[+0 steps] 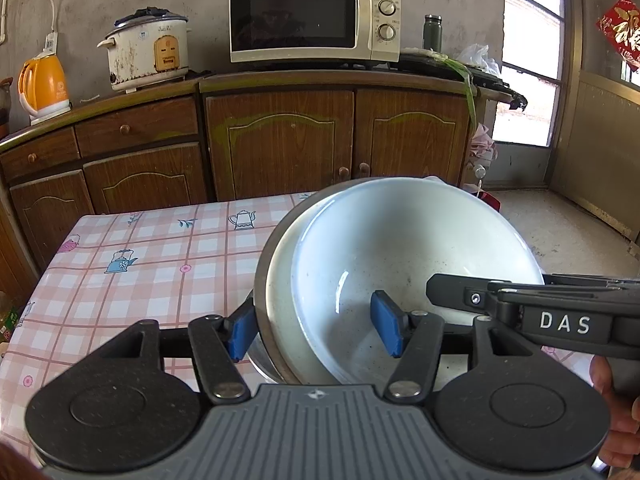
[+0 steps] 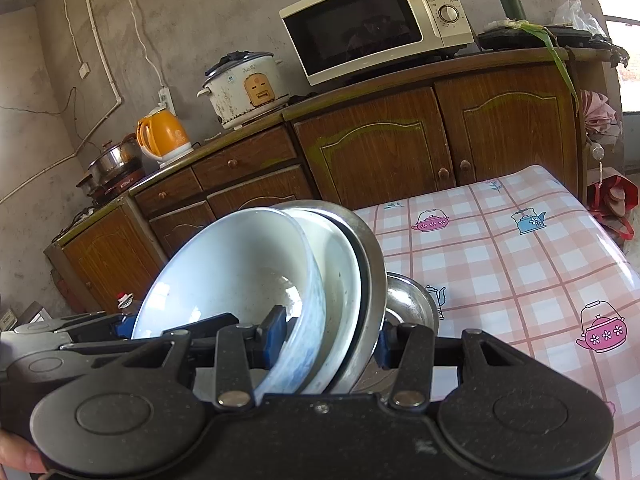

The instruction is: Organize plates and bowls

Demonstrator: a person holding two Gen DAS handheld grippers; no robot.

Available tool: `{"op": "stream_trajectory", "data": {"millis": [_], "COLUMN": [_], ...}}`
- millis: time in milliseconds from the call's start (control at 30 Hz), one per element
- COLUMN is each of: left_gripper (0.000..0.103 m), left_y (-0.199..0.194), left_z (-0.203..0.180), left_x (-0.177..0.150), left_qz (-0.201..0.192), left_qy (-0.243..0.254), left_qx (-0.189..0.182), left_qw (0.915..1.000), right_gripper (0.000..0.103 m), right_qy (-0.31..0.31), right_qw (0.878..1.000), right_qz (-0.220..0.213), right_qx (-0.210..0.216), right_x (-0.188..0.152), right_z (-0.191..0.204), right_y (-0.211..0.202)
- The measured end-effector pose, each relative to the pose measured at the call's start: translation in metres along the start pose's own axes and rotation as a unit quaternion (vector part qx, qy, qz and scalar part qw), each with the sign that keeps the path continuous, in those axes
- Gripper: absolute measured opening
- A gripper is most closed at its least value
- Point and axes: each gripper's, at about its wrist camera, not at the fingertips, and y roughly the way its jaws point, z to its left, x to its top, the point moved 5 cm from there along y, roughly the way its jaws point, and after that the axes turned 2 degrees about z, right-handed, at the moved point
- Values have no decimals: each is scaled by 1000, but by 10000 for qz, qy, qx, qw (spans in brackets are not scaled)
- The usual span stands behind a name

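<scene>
Left wrist view: both tools clamp one tilted stack of bowls above the checked bench.

From left to right, the left hand-held gripper is clenched on the near rim of the stack: steel bowl outermost, white bowl innermost. The right hand-held gripper grasps the opposite rim, and its body reads "DAS". Another small steel bowl stands on the bench just beyond. Behind, the microwave reads "Midea".
</scene>
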Motion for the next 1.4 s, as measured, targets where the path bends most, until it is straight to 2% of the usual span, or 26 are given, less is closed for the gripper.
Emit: {"op": "stream_trajectory", "data": {"millis": [600,1400], "left_gripper": [61,62], "left_y": [20,48], "left_z": [-5,5], "left_x": [-3,4], "left_qz": [166,312], "left_qy": [60,31], "left_qx": [79,257], "left_qw": [9998,9992], "right_gripper": [54,54], "right_qy": [143,110], "right_qw": [9999,9996], "right_qz": [73,230], "right_qx": [26,144], "right_x": [1,8], "right_z": [-22,-24], "right_y": [25,59]}}
